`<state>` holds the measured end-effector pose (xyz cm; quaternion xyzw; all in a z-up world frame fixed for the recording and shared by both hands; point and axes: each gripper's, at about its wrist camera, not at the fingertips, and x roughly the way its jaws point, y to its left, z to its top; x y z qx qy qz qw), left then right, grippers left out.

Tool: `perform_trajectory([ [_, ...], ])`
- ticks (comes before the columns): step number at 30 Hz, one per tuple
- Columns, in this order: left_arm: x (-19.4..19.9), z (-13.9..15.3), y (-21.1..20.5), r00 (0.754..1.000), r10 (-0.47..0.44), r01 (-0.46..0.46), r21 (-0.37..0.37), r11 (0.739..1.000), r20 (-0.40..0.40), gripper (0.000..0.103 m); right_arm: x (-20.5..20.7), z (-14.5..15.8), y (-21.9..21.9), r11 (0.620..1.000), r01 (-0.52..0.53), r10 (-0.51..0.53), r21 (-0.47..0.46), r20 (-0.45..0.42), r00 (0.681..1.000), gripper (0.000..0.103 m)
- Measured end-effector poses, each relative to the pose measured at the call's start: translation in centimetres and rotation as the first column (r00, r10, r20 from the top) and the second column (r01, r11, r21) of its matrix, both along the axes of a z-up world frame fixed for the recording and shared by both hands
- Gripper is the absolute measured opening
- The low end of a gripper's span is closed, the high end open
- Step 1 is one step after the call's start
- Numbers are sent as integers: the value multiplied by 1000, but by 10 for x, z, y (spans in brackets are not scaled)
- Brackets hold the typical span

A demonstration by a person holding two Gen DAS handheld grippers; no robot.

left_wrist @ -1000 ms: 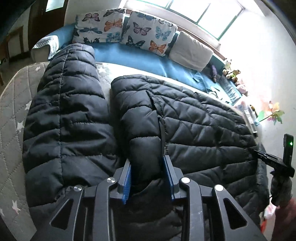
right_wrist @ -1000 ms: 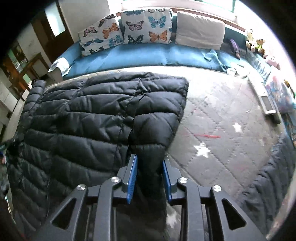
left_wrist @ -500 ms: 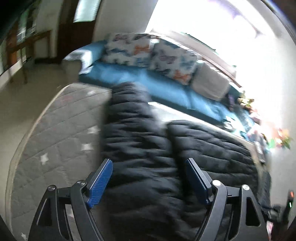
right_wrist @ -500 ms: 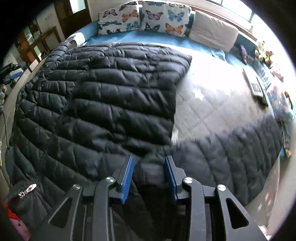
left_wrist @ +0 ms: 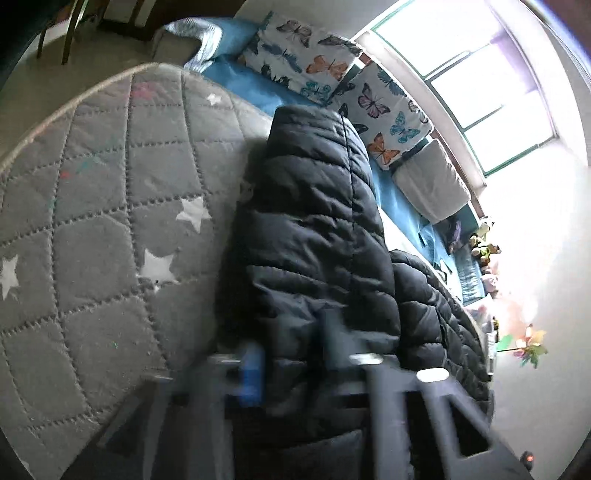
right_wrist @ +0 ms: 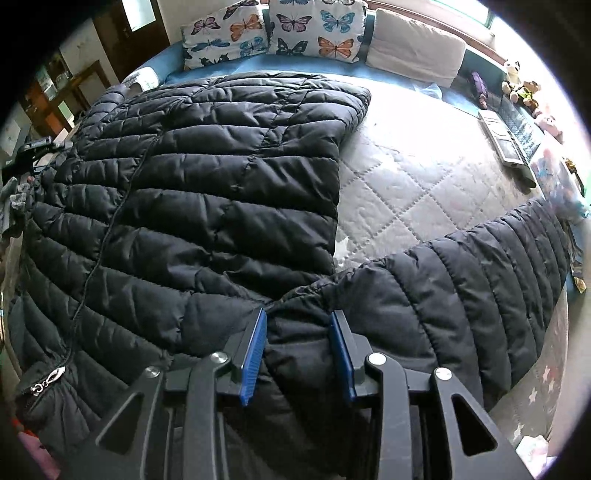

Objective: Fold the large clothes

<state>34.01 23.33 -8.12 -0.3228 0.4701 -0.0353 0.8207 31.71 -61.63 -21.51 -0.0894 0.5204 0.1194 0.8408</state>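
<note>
A large black quilted puffer jacket lies spread on a grey star-quilted mattress. Its right sleeve stretches out to the right. My right gripper is shut on the jacket fabric where that sleeve joins the body. In the left wrist view the left sleeve lies along the mattress. My left gripper is blurred and its blue pads stand close on either side of the sleeve's near end.
Butterfly cushions and a beige cushion line a blue bench behind the mattress. Soft toys and a flat device sit at the far right. The mattress edge curves at the left.
My left gripper had opened and swung left half a second ago; now its pads have closed in on the left sleeve. My right gripper stays shut and has pulled back along the jacket.
</note>
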Motion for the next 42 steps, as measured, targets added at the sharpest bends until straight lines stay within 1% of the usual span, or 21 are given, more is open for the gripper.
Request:
perform_trajectory([
  [3,-17,21,7,996,65,-69,90,993,53,8,0,3,3,1000,3,-3,-9,13,1000,39],
  [5,-35,49,17,987,109,-126,159,979,115,7,-3,10,4,1000,-2,2,-11,30,1000,39],
  [7,-60,82,31,972,148,-183,192,964,183,7,-10,20,6,1000,-16,17,-7,66,998,39],
  [9,-80,101,44,962,172,-221,236,946,212,7,-17,28,8,1000,-30,29,7,93,995,39],
  [11,-85,97,54,974,146,-189,270,944,170,11,-23,32,12,999,-44,43,5,115,992,39],
  [13,-82,75,62,986,139,-162,297,941,97,12,-23,27,16,998,-57,58,-12,104,993,40],
  [14,-81,65,66,989,134,-147,287,947,66,12,-22,22,19,998,-59,61,-22,88,994,40],
  [15,-80,51,72,990,139,-136,263,955,7,12,-22,20,20,998,-63,64,-25,74,995,40],
  [17,-79,38,80,988,141,-126,222,967,-55,12,-27,22,24,996,-80,83,-46,71,994,40],
  [18,-81,36,83,987,147,-132,208,969,-59,12,-32,28,26,994,-92,97,-55,87,991,40],
  [21,-96,50,91,988,150,-140,175,975,-43,13,-48,50,28,991,-125,131,-54,129,983,40],
  [23,-114,68,91,989,147,-143,167,975,-12,20,-60,63,29,987,-153,160,-52,149,976,40],
  [24,-122,76,89,990,142,-139,165,976,-3,30,-64,66,31,985,-165,171,-53,154,973,41],
  [25,-131,83,86,991,132,-131,168,977,8,45,-72,70,34,980,-190,197,-56,158,968,43],
  [27,-149,94,77,992,122,-125,193,973,28,58,-85,71,43,968,-236,246,-80,153,957,46],
  [29,-166,102,61,993,111,-116,211,971,36,60,-98,69,54,953,-283,297,-110,144,944,46],
  [32,-200,108,31,997,50,-61,195,979,61,60,-118,58,72,922,-369,381,-119,103,919,47],
  [36,-240,110,-33,991,-103,81,236,968,81,60,-133,33,94,879,-455,466,-146,54,883,47],
  [38,-257,109,-73,976,-205,179,252,951,80,60,-133,25,102,870,-479,485,-116,31,874,47],
  [41,-286,102,-134,928,-362,326,276,904,91,60,-135,10,116,845,-523,527,-116,12,850,47],
  [42,-295,99,-162,897,-432,391,290,874,92,60,-137,5,121,836,-538,542,-107,4,841,47],
])
